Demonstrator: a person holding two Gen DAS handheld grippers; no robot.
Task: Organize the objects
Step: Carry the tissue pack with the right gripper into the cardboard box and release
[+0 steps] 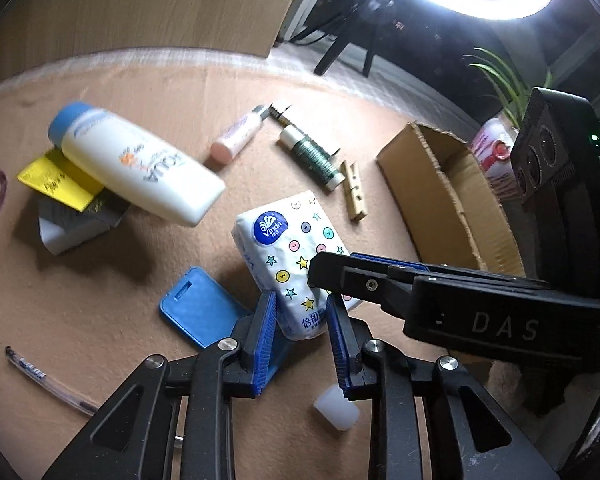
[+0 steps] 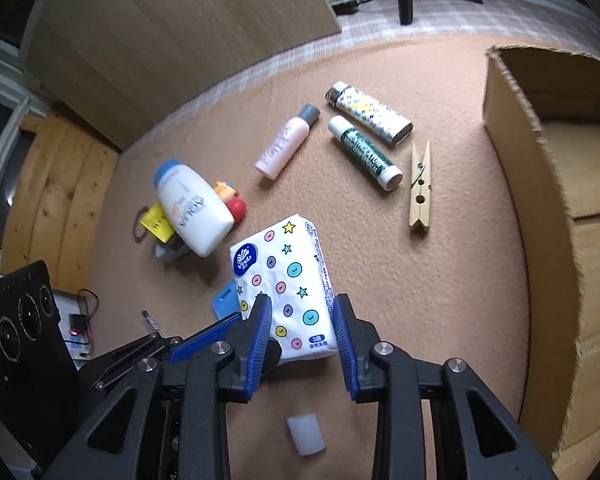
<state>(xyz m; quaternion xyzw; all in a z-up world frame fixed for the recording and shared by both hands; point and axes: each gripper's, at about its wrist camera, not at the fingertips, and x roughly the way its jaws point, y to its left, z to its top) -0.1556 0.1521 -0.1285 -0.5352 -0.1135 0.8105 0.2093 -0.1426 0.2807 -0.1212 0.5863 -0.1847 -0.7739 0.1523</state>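
A white Vinda tissue pack [image 1: 290, 258] [image 2: 290, 284] with coloured dots and stars sits tilted, its near end between the fingers of both grippers. My left gripper [image 1: 302, 322] has its blue pads against the pack's sides. My right gripper [image 2: 302, 330] straddles the same end, and also shows in the left wrist view [image 1: 332, 270] reaching in from the right. A cardboard box [image 1: 456, 196] [image 2: 556, 184] stands open on the right.
On the tan mat lie a white lotion bottle [image 2: 192, 208] on a yellow card, a pink tube [image 2: 286, 140], a lighter [image 2: 370, 114], a green stick [image 2: 364, 152], a wooden clothespin [image 2: 420, 186], a blue card holder [image 1: 198, 306], a pen [image 1: 46, 382] and a white cap [image 2: 306, 434].
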